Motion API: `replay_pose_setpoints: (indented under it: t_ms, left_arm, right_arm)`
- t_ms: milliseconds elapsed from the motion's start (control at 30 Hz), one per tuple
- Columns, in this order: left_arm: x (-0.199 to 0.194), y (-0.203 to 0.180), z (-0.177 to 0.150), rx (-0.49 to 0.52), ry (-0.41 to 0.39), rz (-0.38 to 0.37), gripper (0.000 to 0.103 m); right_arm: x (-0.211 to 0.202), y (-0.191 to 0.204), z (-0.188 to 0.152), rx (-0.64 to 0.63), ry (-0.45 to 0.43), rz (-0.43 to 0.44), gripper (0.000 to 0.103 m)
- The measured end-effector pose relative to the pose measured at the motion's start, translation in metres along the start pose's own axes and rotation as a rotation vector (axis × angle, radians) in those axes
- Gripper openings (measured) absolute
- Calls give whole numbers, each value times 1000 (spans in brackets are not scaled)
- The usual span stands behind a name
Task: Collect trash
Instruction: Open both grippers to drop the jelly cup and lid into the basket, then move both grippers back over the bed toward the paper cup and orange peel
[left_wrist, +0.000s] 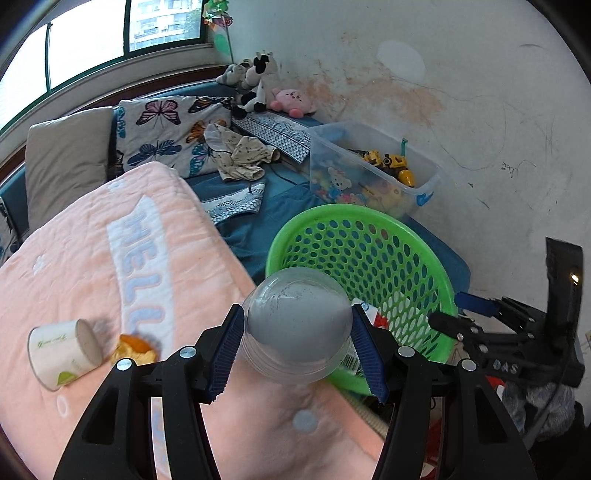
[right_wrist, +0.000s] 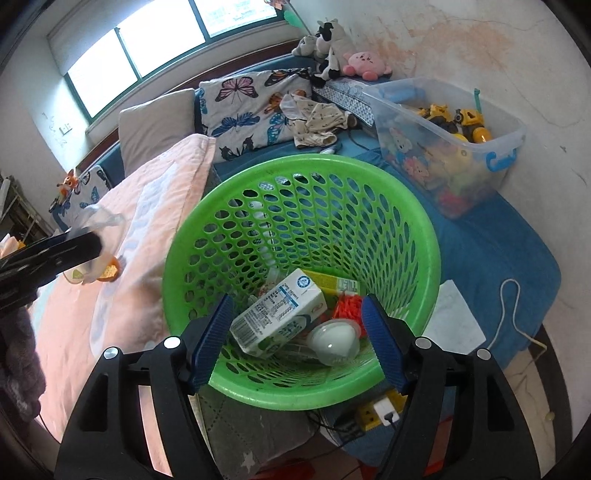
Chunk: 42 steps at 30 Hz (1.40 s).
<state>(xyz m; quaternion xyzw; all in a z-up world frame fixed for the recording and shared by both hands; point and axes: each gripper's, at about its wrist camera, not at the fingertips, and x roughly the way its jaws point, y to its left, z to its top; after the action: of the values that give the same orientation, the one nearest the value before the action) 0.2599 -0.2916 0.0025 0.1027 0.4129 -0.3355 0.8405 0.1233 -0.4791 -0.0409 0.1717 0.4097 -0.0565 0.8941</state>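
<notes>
From the left wrist, the left gripper (left_wrist: 297, 345) pinches a clear plastic cup (left_wrist: 297, 323) between its blue pads, held over the pink blanket (left_wrist: 92, 266) just beside the green basket (left_wrist: 413, 266); a paper cup (left_wrist: 62, 354) and orange peel (left_wrist: 135, 349) lie on the blanket. From the right wrist, the right gripper (right_wrist: 297, 334) hangs spread and empty over the basket, where a milk carton (right_wrist: 279, 314) and a small lidded cup (right_wrist: 334, 341) rest on the bottom.

Small print on milk carton (right_wrist: 277, 320) illegible; orange scrap (left_wrist: 135, 349) blurred.
</notes>
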Motion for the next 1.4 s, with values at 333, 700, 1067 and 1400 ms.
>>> replay_pose_setpoints:
  t_ms: [333, 700, 1067, 1400]
  left_arm:
    - [35, -17, 15, 13, 39, -21, 57]
    - [50, -14, 14, 5, 60, -25, 71]
    - [11, 18, -2, -39, 18, 29, 71]
    - [-32, 83, -26, -125, -30, 161, 71]
  right_arm:
    - [-10, -3, -2, -1, -19, 13, 75]
    - [-4, 0, -7, 8, -4, 13, 76]
    - [-14, 34, -4, -52, -22, 51, 76]
    - [-20, 79, 5, -129, -38, 112, 78]
